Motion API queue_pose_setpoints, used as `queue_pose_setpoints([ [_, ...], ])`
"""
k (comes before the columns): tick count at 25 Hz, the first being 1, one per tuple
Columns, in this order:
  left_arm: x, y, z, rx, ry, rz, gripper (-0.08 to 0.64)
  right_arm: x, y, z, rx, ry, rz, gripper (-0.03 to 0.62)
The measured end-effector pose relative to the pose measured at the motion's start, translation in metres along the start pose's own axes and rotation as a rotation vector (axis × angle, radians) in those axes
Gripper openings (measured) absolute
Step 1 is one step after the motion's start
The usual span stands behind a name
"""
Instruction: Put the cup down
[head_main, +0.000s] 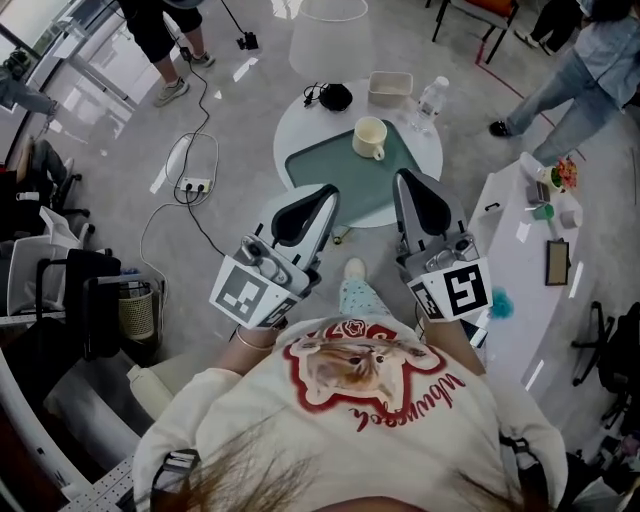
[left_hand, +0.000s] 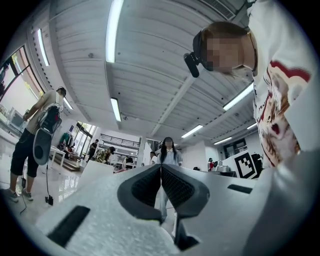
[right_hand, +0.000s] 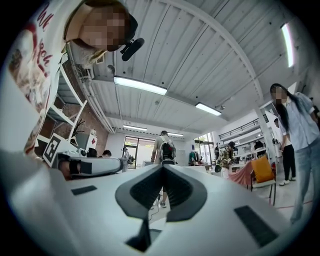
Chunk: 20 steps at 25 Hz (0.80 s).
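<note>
The cup (head_main: 369, 137) stands upright on the green mat (head_main: 330, 185) of the round table (head_main: 288, 140), upper centre, well apart from both grippers; the putting-down looks done, nothing left. The left gripper (head_main: 322, 195) and right gripper (head_main: 405, 182), mid-frame, have jaws pressed together on nothing; I count one cup, one bottle (head_main: 430, 100), one box (head_main: 390, 88), two grippers.

Ceiling light strips (left_hand: 114, 30) are lighting the room brightly and evenly, and light is glaring off the glossy floor (head_main: 100, 112). Fisheye distortion is curving every edge, corners are darkening, and the left gripper (left_hand: 161, 169) is blurring up close.
</note>
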<state>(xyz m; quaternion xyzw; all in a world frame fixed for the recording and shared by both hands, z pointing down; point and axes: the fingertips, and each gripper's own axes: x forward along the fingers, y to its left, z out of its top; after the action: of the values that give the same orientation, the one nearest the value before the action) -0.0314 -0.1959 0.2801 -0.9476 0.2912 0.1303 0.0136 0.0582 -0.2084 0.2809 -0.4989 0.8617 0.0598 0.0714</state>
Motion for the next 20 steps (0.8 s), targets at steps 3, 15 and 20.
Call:
queue_pose_setpoints([
  [3,-0.031,-0.021,0.008,0.001,0.001,-0.008,0.017,-0.022,0.03,0.008,0.001,-0.011,-0.007,0.028],
  [15,-0.11,-0.101,0.03,-0.011,-0.016,-0.072,0.017,-0.107,0.12,0.037,-0.019,-0.021,-0.031,0.028],
  [20,-0.119,-0.127,0.036,0.003,-0.021,-0.096,0.017,-0.131,0.133,0.048,-0.032,-0.036,-0.025,0.028],
])
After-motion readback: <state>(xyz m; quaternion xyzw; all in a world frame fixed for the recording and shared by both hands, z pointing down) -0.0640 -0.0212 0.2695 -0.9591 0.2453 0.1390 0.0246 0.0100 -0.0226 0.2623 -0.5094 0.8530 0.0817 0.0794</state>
